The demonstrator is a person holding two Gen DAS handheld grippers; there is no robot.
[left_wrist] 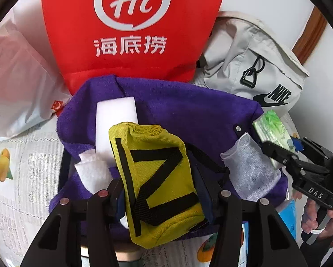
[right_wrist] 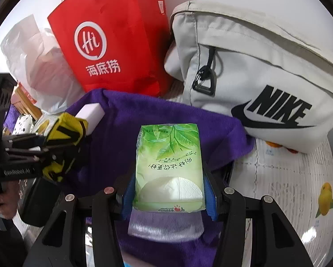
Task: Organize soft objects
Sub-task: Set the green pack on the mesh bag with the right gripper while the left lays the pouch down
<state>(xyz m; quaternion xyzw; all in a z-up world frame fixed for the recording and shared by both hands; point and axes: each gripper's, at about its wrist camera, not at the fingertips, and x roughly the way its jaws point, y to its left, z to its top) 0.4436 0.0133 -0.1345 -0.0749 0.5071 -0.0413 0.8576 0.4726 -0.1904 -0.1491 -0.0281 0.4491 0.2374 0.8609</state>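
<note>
- White wall runs behind everything; below it a table [right_wrist: 284, 173] under a white printed cloth with fruit pictures carries the clutter
- Against the wall stand a red bag [left_wrist: 130, 33] with a white "Hi" logo, a grey Nike bag [right_wrist: 266, 84] to its right and a crumpled white plastic bag [left_wrist: 13, 84] to its left
- In front of them a purple towel [left_wrist: 188, 102] is draped over and into a dark-framed container, though I cannot tell what kind; on the towel lie a white foam block [left_wrist: 116, 120], a rolled white cloth [left_wrist: 93, 173] and a greyish knit piece [left_wrist: 251, 166]
- My left gripper [left_wrist: 162, 191] reaches forward over the near edge of the towel, its fingers clamped on either side of a yellow pouch [left_wrist: 157, 178] with black straps; the pouch stands tilted, mesh top pointing away from me, above the towel just beside the foam block
- My right gripper [right_wrist: 168, 191] points in over the right part of the towel, its blue-padded fingers [right_wrist: 127, 198] pressed on both long sides of a green tissue pack [right_wrist: 168, 166]; the pack lies flat between them, lengthwise along the gripper, above the greyish knit piece
- From the left wrist view my right hand [left_wrist: 322, 218] wraps the handle low at the right edge, with the gripper angled inward and up toward the towel; from the right wrist view my left gripper comes in level from the left side, pouch in its grip
</note>
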